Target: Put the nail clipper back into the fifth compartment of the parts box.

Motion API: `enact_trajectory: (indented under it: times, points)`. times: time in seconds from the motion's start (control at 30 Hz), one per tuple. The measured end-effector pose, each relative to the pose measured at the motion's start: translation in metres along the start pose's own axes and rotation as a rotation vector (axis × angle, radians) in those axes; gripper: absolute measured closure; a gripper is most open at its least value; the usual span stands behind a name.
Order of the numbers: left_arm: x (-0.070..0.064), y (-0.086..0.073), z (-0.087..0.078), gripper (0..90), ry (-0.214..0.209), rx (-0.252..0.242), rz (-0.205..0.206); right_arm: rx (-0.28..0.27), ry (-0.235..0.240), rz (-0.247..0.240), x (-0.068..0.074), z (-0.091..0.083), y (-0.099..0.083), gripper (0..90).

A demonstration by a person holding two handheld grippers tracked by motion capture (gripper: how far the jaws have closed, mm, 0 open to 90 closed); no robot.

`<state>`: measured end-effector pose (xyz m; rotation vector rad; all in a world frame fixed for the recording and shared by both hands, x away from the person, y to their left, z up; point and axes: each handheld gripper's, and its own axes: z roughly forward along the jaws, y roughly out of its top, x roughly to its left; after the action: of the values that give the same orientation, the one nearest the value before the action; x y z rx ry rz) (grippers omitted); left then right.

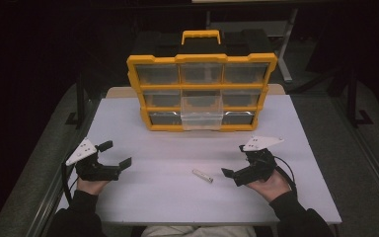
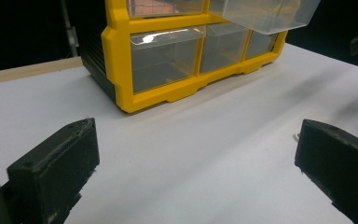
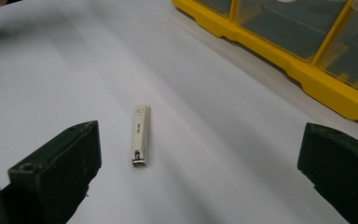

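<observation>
1. White tabletop; matte, carries all items below; dark surroundings.
2. Yellow-framed organiser; black body, yellow handle on top; stands upright at far centre of tabletop; 3 x 3 clear drawers; front faces the person.
3. Clear drawer; centre col., pulled out toward the person, overhanging the bottom-row drawer; seen from below at top of left gripper view; contents can't tell.
4. Nail clipper; silver metal, slim; lies flat on tabletop, near side, approx. centre-right; just left of right gripper, not touching it; well apart from organiser; in right gripper view it lies ahead of the jaws, closer to the left one, lengthwise along the view, hinge end nearest the camera.
5. Left gripper; black, grey plate on top; held in person's left hand at near-left of tabletop; jaws wide apart, nothing between; pointed right and slightly forward; own view shows organiser's lower left corner ahead, bare tabletop between jaws.
6. Right gripper; black, grey plate on top, cable trailing at right; held in person's right hand at near-right; jaws wide apart, holding nothing; pointed left toward nail clipper.
7. Dark sleeves; both forearms enter from bottom edge.
</observation>
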<state>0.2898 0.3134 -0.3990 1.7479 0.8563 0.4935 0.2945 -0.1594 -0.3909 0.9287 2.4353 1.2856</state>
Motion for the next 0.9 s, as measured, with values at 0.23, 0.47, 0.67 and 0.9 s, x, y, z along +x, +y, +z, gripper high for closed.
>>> enact_trajectory:
  times: [0.23, 0.47, 0.67, 0.9]
  points:
    - [0.000, 0.000, 0.000, 0.0, -0.001, 0.002, -0.001, 0.039, 0.029, -0.014, 0.003, 0.011, 0.005, 0.0]
    - [0.000, 0.000, -0.001, 0.0, 0.008, -0.014, -0.003, 0.070, 0.045, -0.031, 0.006, 0.019, 0.007, 0.0]
    - [0.001, -0.001, 0.000, 0.0, 0.001, -0.005, -0.013, 0.090, 0.058, -0.048, 0.008, 0.026, 0.010, 0.0]
    - [0.002, 0.000, -0.002, 0.0, 0.011, -0.015, -0.009, 0.126, 0.076, -0.068, 0.012, 0.037, 0.013, 0.0]
